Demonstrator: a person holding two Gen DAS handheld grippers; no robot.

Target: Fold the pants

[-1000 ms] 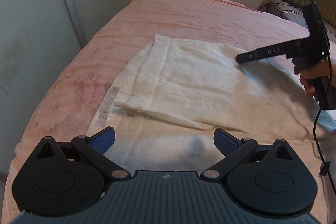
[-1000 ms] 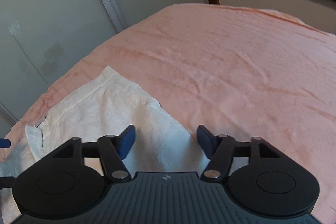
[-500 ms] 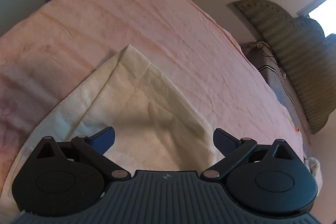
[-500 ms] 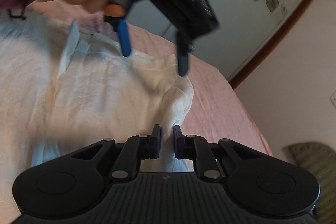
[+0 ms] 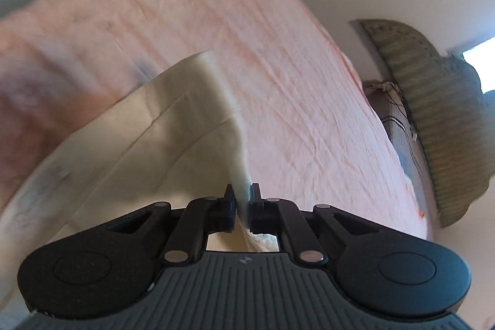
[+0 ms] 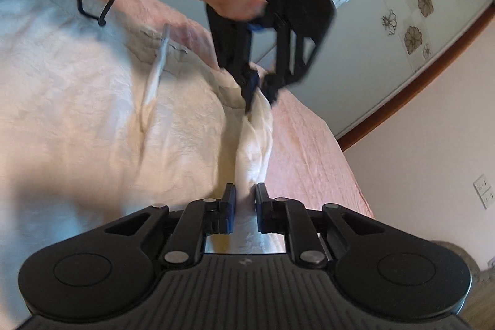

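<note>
both tongs pinch the same raised edge of the white pants [image 6: 123, 119]: left gripper [image 5: 242, 200] ahead, right gripper [image 6: 245, 200] behind, above the pink bedspread [image 5: 278, 57].

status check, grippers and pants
Left gripper shut on pants edge. Right gripper shut on same edge. Pants lifting off bed. Nothing in the way.

Your right gripper [image 6: 244, 200]: fingers pinch white pants [image 6: 108, 126] edge at 6 o'clock | your left gripper [image 6: 258, 90]: clamps same edge at 12 | pink bed [image 6: 309, 156] beneath
</note>
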